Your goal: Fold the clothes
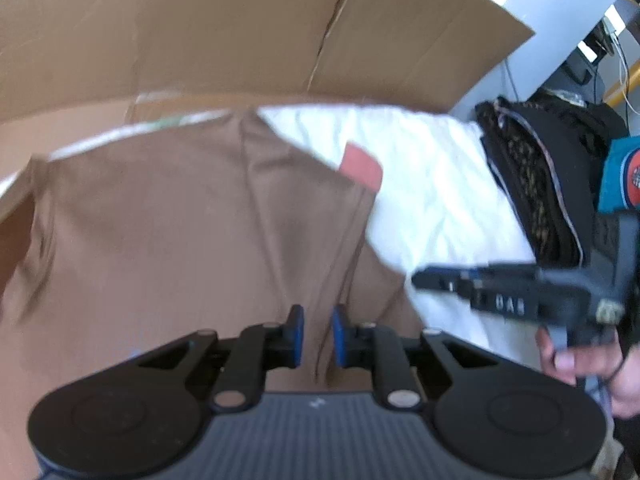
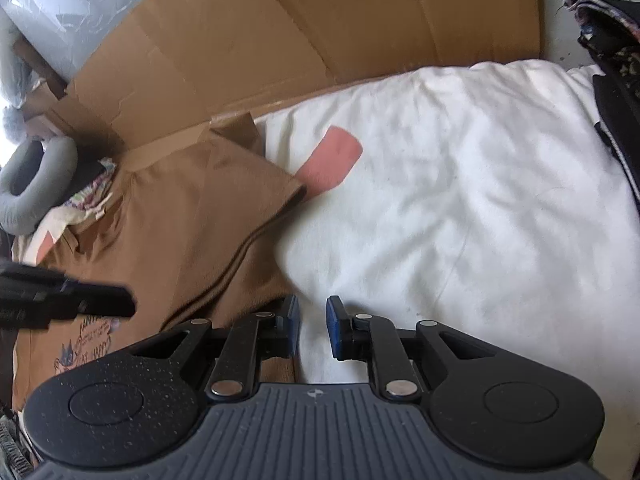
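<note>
A brown T-shirt (image 1: 192, 232) lies spread on white bedding (image 1: 432, 184), with a long crease down its middle. My left gripper (image 1: 318, 336) hovers over its near part, blue pads a narrow gap apart, brown cloth showing between them. In the right wrist view the same shirt (image 2: 192, 216) fills the left side, with a small print (image 2: 86, 344) near its bottom. My right gripper (image 2: 312, 328) is open over the white bedding (image 2: 460, 200) just beside the shirt's edge, nothing between its pads. A pink patch (image 2: 330, 160) sticks out from under the shirt.
Flattened cardboard (image 1: 240, 32) stands behind the bed. A stack of dark folded clothes (image 1: 532, 184) lies at the right edge. A grey neck pillow (image 2: 36, 184) and loose fabrics sit at the far left. A hand (image 1: 592, 364) holds the right gripper (image 1: 420, 280).
</note>
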`<state>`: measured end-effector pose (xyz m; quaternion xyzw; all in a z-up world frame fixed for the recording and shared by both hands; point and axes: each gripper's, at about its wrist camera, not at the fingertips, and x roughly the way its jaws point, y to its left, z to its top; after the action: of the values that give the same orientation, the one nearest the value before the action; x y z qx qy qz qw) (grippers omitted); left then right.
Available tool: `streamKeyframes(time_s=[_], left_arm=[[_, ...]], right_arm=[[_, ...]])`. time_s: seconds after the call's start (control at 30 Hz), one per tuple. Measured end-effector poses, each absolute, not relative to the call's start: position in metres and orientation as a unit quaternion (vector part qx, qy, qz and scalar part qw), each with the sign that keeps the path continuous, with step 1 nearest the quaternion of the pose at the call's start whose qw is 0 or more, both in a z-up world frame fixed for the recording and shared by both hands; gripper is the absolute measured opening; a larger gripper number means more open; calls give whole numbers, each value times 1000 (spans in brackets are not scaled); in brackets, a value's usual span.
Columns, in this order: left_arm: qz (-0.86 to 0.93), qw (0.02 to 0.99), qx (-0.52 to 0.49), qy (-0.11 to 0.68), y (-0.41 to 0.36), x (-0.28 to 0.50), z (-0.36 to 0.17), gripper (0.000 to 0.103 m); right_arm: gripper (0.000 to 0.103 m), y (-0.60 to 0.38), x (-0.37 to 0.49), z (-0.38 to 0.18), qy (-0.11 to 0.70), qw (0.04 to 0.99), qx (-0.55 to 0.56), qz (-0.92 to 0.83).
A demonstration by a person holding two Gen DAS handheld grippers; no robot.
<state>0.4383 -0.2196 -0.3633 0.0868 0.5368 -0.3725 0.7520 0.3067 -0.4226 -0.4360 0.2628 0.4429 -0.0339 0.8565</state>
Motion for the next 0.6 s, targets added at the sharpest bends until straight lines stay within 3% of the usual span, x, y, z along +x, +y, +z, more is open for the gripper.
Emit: streamKeyframes(time_s=[0.23, 0.53, 0.6], left_arm=[[-378, 784, 118, 478, -281, 456, -352, 17], [-389, 772, 181, 469, -339, 451, -379, 44], [-374, 780, 196, 463, -341, 448, -386, 44]], right_arm=[[19, -434, 301, -437, 437, 856, 273, -54], [19, -438, 297, -441, 437, 853, 278, -61], [19, -439, 296, -443, 437, 853, 279, -62]])
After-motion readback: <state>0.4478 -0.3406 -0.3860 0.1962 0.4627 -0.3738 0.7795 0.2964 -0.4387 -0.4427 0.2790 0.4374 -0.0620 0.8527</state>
